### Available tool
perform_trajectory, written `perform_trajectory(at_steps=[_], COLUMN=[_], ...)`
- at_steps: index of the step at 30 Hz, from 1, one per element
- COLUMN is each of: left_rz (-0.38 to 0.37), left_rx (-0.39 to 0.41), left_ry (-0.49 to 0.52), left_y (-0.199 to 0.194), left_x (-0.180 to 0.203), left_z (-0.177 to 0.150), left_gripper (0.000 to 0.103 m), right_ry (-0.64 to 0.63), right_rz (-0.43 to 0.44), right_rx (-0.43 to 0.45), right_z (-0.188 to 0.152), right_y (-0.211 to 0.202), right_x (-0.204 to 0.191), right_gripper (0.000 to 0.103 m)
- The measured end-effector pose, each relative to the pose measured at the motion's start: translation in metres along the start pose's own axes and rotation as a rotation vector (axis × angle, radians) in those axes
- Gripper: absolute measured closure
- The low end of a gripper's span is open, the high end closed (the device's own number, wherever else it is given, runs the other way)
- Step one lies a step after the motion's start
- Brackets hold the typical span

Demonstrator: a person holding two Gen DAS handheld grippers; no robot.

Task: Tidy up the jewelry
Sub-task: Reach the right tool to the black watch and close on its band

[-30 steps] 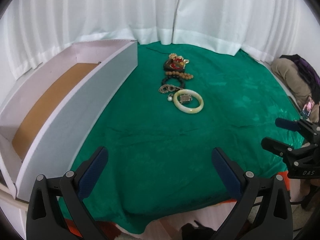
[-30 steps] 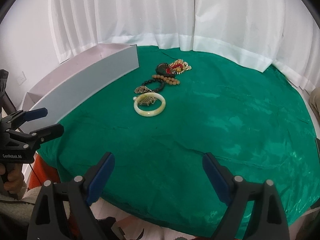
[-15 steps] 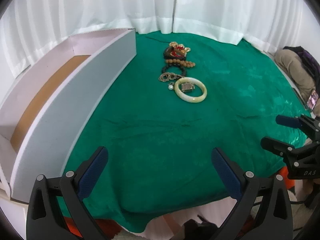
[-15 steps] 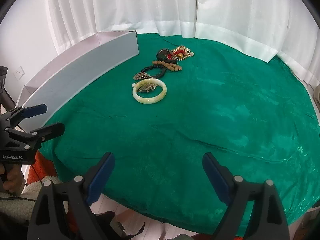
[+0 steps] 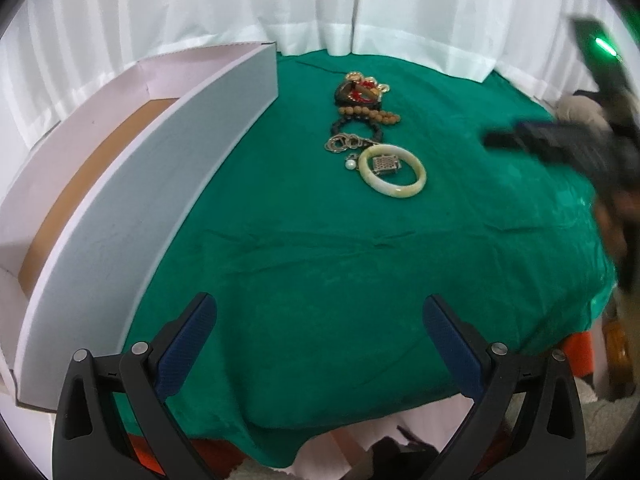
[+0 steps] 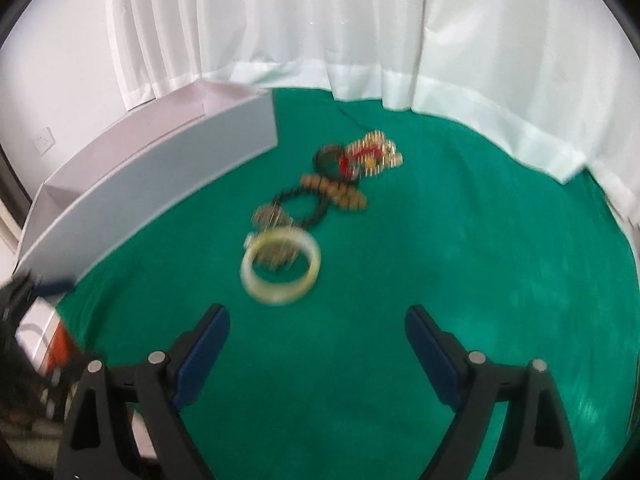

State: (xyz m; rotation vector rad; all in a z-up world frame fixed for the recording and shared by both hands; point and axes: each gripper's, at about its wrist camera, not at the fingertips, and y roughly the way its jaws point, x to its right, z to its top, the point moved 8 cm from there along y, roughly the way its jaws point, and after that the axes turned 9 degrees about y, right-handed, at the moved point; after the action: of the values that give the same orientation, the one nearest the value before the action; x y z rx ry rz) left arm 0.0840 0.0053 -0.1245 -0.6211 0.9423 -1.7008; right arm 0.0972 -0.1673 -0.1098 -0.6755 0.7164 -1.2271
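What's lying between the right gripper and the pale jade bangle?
Nothing: only bare green cloth separates the open right gripper from the jade bangle, as the right wrist view shows despite its blur.

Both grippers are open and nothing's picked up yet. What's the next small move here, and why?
Probably ease the right gripper forward and down toward the pale bangle. Its jaws are wide open and empty, and the bangle is the nearest piece of the jewelry cluster, lying flat on the green cloth just ahead. The white box stands open to the left to receive it.
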Motion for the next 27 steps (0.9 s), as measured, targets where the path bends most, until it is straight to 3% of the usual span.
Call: perform_trajectory(at_steps=[4, 5, 8, 12, 14, 16, 18, 21, 27], left_rz=[0.0, 0.001, 0.005, 0.007, 0.009, 0.009, 0.009, 0.01, 0.001], left_rx=[0.0, 0.001, -0.004, -0.018, -0.028, -0.035, -0.038, -0.041, -0.06], left_ry=[-0.018, -0.021, -0.028, -0.041, -0.049, -0.054, -0.055, -0.052, -0.047], left_y=[0.0, 0.0, 0.002, 0.007, 0.01, 0.013, 0.014, 0.016, 0.023], left_x=[-0.006, -0.008, -0.011, -0.016, -0.019, -0.021, -0.021, -0.021, -0.016], left_z=[-0.001, -0.001, -0.003, -0.006, -0.008, -0.009, -0.01, -0.011, -0.012], left_gripper=[0.0, 0.0, 0.0, 0.0, 0.0, 0.0, 0.0, 0.0, 0.0], right_ry=[0.095, 0.154, 0.243, 0.301, 0.332, 0.349, 0.363, 0.396, 0.498], right_rz=[0.041, 0.045, 0.073, 0.093, 0.108, 0.102, 0.072, 0.088, 0.21], right_rx=[-0.056, -0.079, -0.136, -0.171, -0.198, -0.215, -0.218, -0.187, -0.104], right_z=[0.052, 0.067, 0.093, 0.117, 0.121, 0.121, 0.118, 0.12, 0.12], right_y=[0.055, 0.076, 0.121, 0.166, 0.182, 0.194, 0.199, 0.196, 0.157], right_x=[0.022, 0.033, 0.047, 0.045, 0.042, 0.039, 0.039, 0.044, 0.052], right_gripper=[0.012, 0.017, 0.053, 0.069, 0.07, 0.075, 0.089, 0.091, 0.094])
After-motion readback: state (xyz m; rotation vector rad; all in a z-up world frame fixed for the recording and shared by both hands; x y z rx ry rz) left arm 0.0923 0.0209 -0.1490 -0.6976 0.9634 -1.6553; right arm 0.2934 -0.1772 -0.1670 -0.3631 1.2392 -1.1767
